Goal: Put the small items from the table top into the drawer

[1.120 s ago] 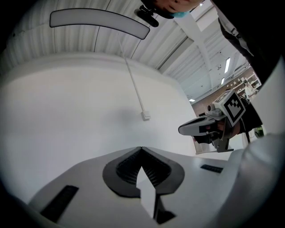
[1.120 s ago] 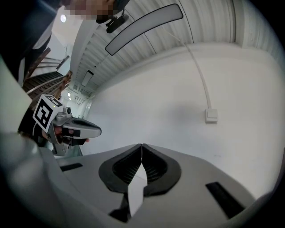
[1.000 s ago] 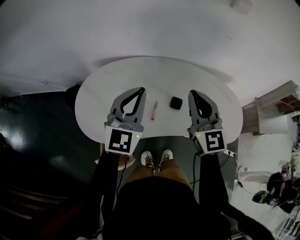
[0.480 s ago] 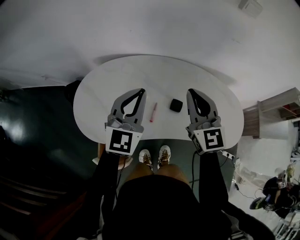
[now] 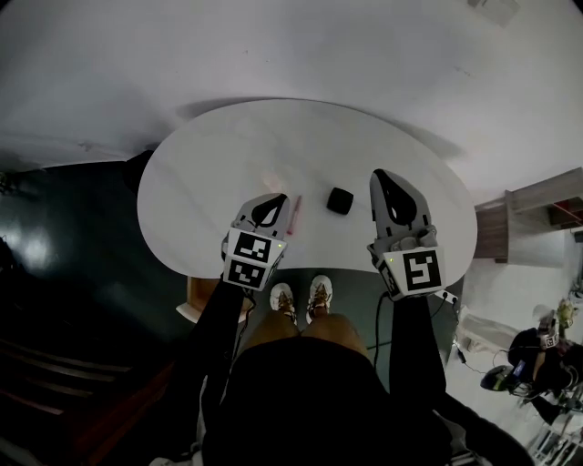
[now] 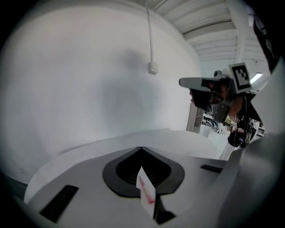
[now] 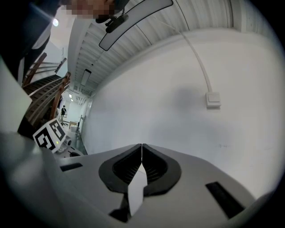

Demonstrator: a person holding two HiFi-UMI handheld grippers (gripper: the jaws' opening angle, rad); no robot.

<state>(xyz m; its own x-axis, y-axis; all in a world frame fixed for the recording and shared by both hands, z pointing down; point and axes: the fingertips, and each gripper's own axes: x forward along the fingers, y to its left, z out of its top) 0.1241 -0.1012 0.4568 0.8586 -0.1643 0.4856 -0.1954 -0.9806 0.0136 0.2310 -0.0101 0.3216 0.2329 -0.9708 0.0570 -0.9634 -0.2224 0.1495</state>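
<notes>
Now pink pen (image 5: 294,210) just right of closed left claw (image 5: 276,202), on table (image 5: 228,155).

A plain white wall (image 5: 273,45) rises behind the white oval table (image 5: 219,164). It carries a small switch box (image 6: 153,67) with a thin conduit running up towards the ribbed ceiling (image 7: 205,13). The floor (image 5: 82,237) left of the table is dark and glossy, and a wooden shelf unit (image 5: 537,196) stands off to the right.

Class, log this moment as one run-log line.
left gripper: shut, empty, beside pink pen | right gripper: shut, empty | black block: on table
</notes>
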